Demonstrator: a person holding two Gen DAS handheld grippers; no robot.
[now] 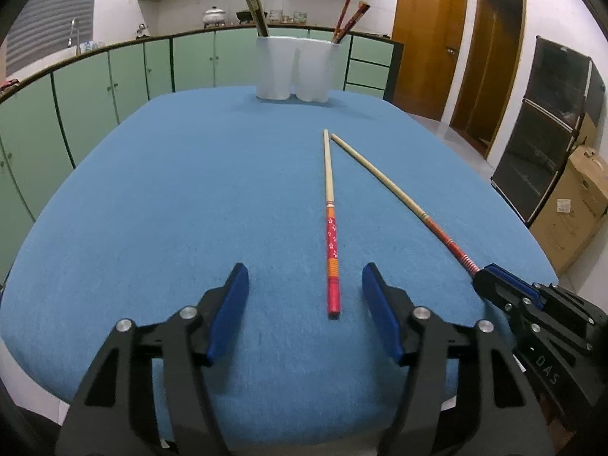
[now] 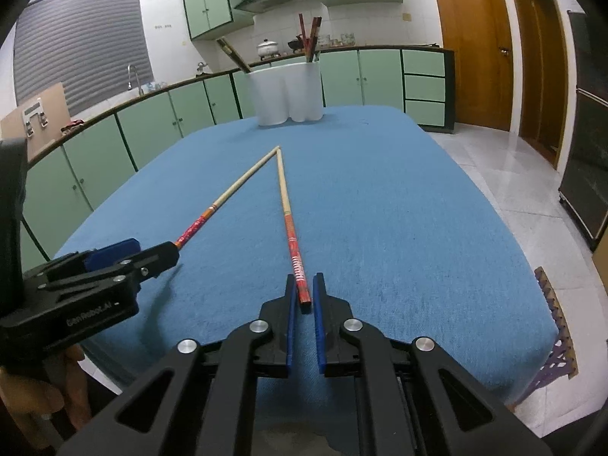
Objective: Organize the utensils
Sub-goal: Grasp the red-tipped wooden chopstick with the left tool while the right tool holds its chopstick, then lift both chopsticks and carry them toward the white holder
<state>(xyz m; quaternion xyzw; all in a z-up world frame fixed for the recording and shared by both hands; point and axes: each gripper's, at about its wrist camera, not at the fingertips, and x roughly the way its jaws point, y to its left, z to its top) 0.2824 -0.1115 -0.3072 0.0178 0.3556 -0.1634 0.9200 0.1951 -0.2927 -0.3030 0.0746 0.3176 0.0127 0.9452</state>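
At the near edge of the counter [image 1: 152,197], which is spread with a blue cloth, the left claw [image 1: 304,288] stands with its blue pads apart, one on each side of the red painted end of the left chopstick [image 1: 330,205]. The pads do not press on it; the stick lies flat on the cloth between them. To its right, by the near right corner, the right claw [image 2: 304,296] has its pads drawn close together around the red butt of the right chopstick [image 2: 287,212]. From the right wrist view a thin gap shows on either side of the stick, so whether the pads actually pinch it cannot be told. Part of a hand [image 2: 72,383] shows under the left claw's handle.

The two chopsticks run away from the claws toward the middle of the counter, their pale tips nearly meeting so that they form a narrow V.

At the far edge of the counter stands a white holder [image 1: 296,68] with two compartments side by side. The left compartment holds dark greenish sticks [image 1: 255,11] and the right one holds red-brown chopsticks [image 1: 347,19], all leaning upright.
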